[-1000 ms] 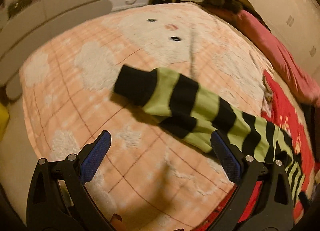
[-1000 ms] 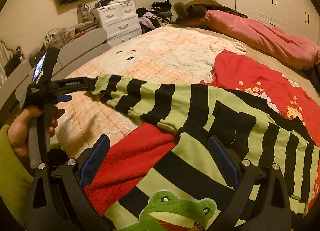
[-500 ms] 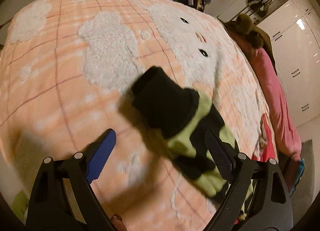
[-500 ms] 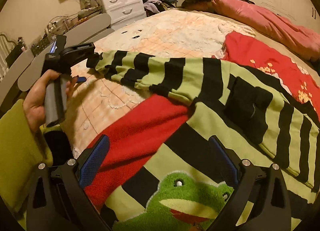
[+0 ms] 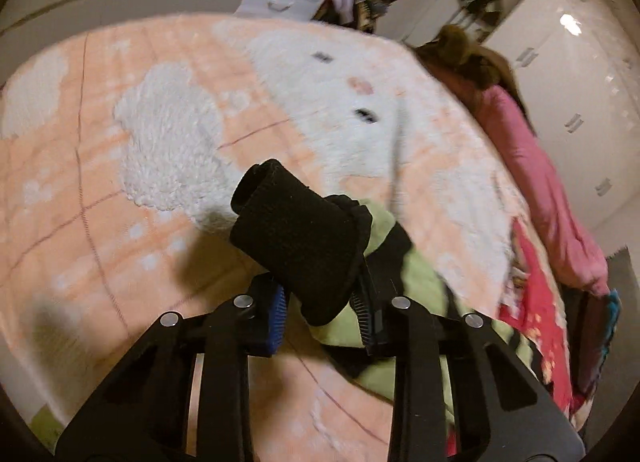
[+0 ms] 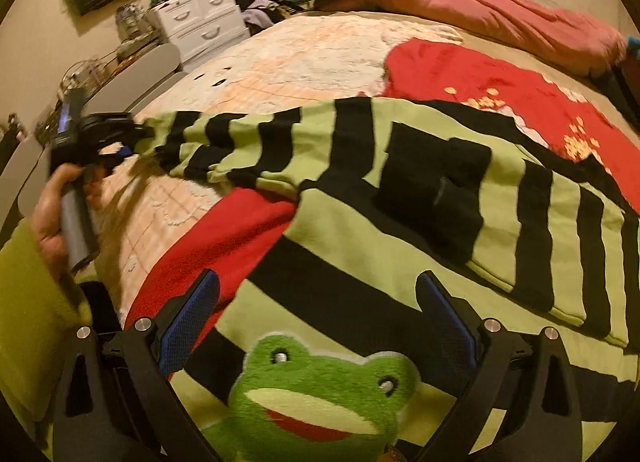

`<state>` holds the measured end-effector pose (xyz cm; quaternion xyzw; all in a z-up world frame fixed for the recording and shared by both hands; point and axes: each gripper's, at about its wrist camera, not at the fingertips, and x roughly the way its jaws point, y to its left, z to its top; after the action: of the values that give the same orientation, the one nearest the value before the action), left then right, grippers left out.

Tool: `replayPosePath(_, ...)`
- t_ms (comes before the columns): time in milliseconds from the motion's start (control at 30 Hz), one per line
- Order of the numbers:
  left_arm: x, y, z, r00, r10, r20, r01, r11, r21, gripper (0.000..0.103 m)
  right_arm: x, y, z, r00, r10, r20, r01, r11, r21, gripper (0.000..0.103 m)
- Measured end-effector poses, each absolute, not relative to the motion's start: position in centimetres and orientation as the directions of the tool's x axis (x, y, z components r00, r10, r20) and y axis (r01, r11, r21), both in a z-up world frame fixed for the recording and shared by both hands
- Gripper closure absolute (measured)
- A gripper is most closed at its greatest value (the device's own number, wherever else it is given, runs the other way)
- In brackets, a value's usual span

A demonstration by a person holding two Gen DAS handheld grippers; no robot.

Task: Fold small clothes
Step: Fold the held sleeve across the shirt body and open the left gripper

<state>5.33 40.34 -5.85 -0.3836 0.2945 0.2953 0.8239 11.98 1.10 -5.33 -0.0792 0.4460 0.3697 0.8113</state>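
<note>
Left wrist view shows the left gripper (image 5: 320, 312) clamped on the black ribbed cuff (image 5: 298, 240) of one fleecy green-and-black striped sweater (image 6: 400, 197), lifted above a fluffy peach blanket (image 5: 120, 201). The right gripper (image 6: 320, 322) hovers with fingers apart over the sweater's plush frog patch (image 6: 320, 394).

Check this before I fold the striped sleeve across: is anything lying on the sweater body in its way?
Nothing separate shows. The left tongs grip the sleeve cuff; on the sweater body only the other sleeve lies folded.
</note>
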Motion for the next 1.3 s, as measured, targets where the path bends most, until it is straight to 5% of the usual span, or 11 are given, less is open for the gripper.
replayPosePath(467,11.3,22.4,3.9,0.771,-0.001,-0.637,-0.372,0.811,-0.451,0.081,18.1,-11.5,-3.0,0.46,0.463,-0.758,-0.456,0.855,0.246,0.005)
replayPosePath(833,17.6,9.8,1.6,0.699,-0.093,-0.709,-0.26,0.891,-0.373,0.081,22.1,-20.8,-2.9,0.513,0.393,-0.763,-0.268,0.918,0.293,0.005)
replayPosePath(1033,20.8,4.7,0.6,0.665,-0.114,-0.738,-0.23,0.909,-0.348,0.081,22.9,-24.8,-2.6,0.51,0.472,-0.719,-0.189,0.877,0.442,0.005)
replayPosePath(1167,23.1,2.8,-2.0,0.604,-0.222,-0.766,-0.213,0.881,-0.423,0.08,23.3,-27.0,-2.6,0.525,0.46,-0.716,-0.136,0.876,0.463,0.005)
replayPosePath(1300,24.3,1.1,-4.5,0.547,-0.305,-0.779,-0.173,0.869,-0.463,0.066,23.8,-28.6,-3.4,0.525,0.446,-0.725,-0.081,0.874,0.48,0.005)
